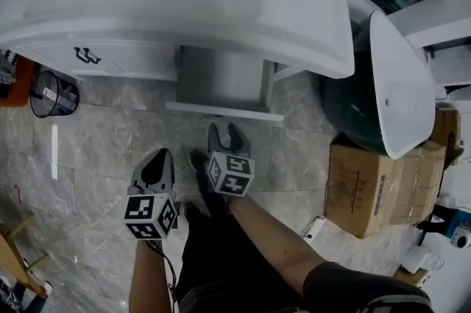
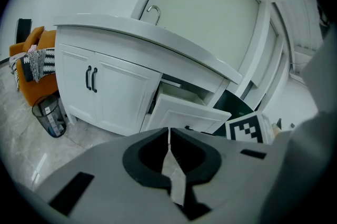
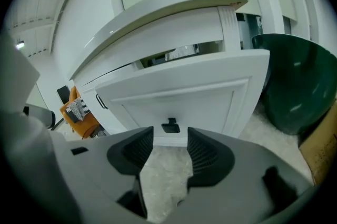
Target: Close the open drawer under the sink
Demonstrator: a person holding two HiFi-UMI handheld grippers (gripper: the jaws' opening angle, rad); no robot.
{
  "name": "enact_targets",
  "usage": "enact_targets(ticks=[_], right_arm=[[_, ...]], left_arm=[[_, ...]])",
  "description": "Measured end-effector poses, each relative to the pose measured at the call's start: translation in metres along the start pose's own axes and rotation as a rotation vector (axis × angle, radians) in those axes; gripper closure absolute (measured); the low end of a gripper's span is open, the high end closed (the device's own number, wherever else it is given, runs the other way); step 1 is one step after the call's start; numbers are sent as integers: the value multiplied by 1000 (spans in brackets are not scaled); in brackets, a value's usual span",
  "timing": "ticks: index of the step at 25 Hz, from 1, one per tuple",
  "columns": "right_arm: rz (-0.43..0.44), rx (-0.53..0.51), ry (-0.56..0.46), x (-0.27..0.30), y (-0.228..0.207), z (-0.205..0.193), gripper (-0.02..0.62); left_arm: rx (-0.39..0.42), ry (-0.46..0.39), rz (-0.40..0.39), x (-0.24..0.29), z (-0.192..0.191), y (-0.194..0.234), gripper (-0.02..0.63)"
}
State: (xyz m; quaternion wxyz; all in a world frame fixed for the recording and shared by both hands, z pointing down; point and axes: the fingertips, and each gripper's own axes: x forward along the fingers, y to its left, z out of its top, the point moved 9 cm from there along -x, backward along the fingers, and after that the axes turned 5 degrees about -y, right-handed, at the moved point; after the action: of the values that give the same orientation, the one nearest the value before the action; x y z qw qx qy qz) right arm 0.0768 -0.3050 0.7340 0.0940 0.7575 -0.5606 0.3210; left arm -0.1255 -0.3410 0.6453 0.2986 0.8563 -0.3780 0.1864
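The drawer [image 1: 223, 110] under the sink [image 1: 243, 17] stood pulled well out of the white vanity. Its grey inside was open to view and its front panel hung out over the marble floor [image 1: 96, 149]. The person stood facing it with both tools held low.

The right gripper [image 3: 170, 146] had its jaws spread wide with nothing between them. It was aimed at the drawer front, near it but not touching. Seen along its jaws, the small dark handle [image 3: 169, 125] sat almost squarely in the gap. The left gripper [image 2: 168, 133] was pinched closed and empty, off to the side and further back.

From where I stood, the push had not begun. I judged the best contact to be on the flat panel close to that handle, near the middle. A shove there would run straight along the slides, while pressure at a corner might twist the drawer and jam it. No grasp looked needed, just a steady, level press until the front met the cabinet face. The left tool would do well to stay clear of the closing gap beside the cupboard doors [image 2: 108, 94].
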Motion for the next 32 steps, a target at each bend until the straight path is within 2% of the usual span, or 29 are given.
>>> enact_targets(ticks=[8,15,21,32], right_arm=[[-10,-1,12,31,-1,-5,388],[-34,-36,-18,43,1,2,402],[-87,-33,-32,54,3,9,407],[-64,-67,-78,92,-5,39,408]], left_arm=[[-18,17,12,13,0,11,583],[-22,31,7,21,-1,15,583],[-18,43,-7,30,-1,15,583],[-22,40,-23,52,11,17,583]])
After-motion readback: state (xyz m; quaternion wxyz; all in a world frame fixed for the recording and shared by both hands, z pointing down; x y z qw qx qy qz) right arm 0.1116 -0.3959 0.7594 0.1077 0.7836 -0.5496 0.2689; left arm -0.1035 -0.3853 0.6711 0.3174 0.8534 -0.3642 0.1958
